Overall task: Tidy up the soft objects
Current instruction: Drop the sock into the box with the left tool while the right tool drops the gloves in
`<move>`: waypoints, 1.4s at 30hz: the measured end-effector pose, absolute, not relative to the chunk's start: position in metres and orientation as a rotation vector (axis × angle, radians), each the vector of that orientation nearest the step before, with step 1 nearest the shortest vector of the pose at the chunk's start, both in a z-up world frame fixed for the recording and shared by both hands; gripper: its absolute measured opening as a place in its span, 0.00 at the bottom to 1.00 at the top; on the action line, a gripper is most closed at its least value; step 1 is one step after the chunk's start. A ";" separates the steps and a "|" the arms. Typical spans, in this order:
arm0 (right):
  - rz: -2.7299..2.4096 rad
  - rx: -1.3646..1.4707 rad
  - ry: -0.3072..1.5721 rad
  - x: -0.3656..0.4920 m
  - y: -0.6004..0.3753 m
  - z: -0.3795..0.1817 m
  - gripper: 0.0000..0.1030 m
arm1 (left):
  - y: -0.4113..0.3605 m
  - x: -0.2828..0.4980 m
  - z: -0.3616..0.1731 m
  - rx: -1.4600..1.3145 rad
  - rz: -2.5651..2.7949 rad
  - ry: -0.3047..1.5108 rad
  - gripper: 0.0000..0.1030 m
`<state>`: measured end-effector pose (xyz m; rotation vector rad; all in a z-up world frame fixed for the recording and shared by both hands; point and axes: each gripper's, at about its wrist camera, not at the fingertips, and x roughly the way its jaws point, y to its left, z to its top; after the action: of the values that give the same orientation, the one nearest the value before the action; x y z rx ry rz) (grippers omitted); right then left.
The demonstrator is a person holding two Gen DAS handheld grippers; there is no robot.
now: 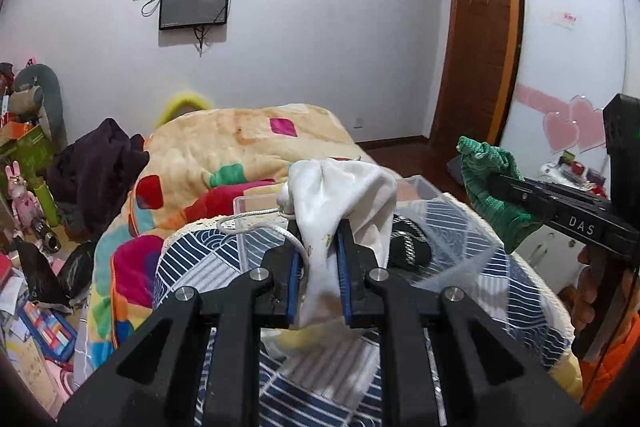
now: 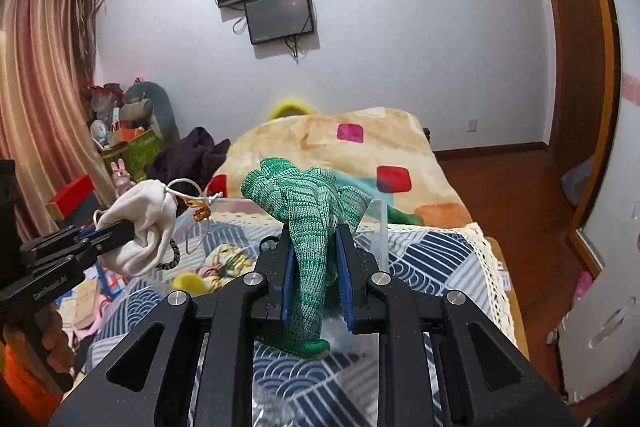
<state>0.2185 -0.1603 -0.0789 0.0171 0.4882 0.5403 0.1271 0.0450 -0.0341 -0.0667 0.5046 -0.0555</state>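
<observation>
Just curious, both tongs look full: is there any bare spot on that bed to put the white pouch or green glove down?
Some. The patterned blue cover lies bare right of the clear box, up to its lace edge. The blanket beyond is open too. Crowded: the box already holds small items, and the floor clutter left of the bed. White pouch and green glove are both held above the box.

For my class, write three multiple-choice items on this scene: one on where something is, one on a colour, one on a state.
1. Where is the clear plastic box?
A. on the floor
B. on the bed
C. on a wall shelf

2. What colour is the knitted glove in the right gripper?
A. green
B. red
C. black

3. How is the white drawstring pouch held?
A. lying loose on the blanket
B. hanging from the television
C. pinched between the left gripper fingers

Answers:
1 B, it rests on the patterned bedcover.
2 A, green knit shows between the blue pads.
3 C, both pads press its cloth.
</observation>
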 end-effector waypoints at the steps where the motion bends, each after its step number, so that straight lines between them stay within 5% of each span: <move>1: 0.540 0.013 0.497 0.223 -0.157 -0.081 0.17 | 0.045 0.131 -0.036 -0.067 -0.056 0.511 0.15; 22: 0.574 -0.157 0.716 0.258 -0.106 -0.132 0.19 | 0.036 0.199 -0.097 -0.021 -0.062 0.678 0.17; 28: 0.580 -0.177 0.673 0.241 -0.114 -0.122 0.49 | 0.041 0.193 -0.094 -0.051 -0.087 0.691 0.26; 42: 0.642 -0.163 0.649 0.199 -0.132 -0.122 0.63 | 0.031 0.135 -0.076 0.004 -0.114 0.616 0.60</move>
<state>0.1986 -0.1319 -0.1218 -0.1631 0.6486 0.6422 0.1354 0.0311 -0.0758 0.0038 0.6157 -0.1136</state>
